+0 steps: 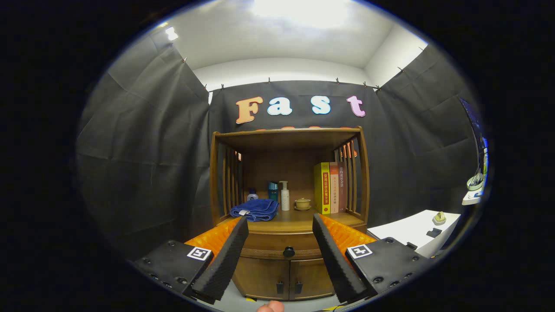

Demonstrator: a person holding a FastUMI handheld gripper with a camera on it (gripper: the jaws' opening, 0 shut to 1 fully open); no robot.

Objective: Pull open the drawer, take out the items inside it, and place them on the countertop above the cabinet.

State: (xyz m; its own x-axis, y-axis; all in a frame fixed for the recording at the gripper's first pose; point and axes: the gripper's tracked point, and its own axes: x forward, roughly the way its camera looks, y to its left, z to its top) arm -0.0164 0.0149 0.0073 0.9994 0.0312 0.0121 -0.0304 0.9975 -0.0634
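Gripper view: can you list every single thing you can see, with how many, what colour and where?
cabinet: one, brown wood, ahead of the fingers
drawer: one, brown, shut, under the countertop
knob: one, black, on the drawer
towel: one, blue, folded on the countertop
bottles: three, white, teal and a small one, behind the towel
cup: one, tan, beside the books
books: three, yellow and reddish, upright
side table: one, white, beside the cabinet
hand-held gripper: one, open, nothing between the fingers
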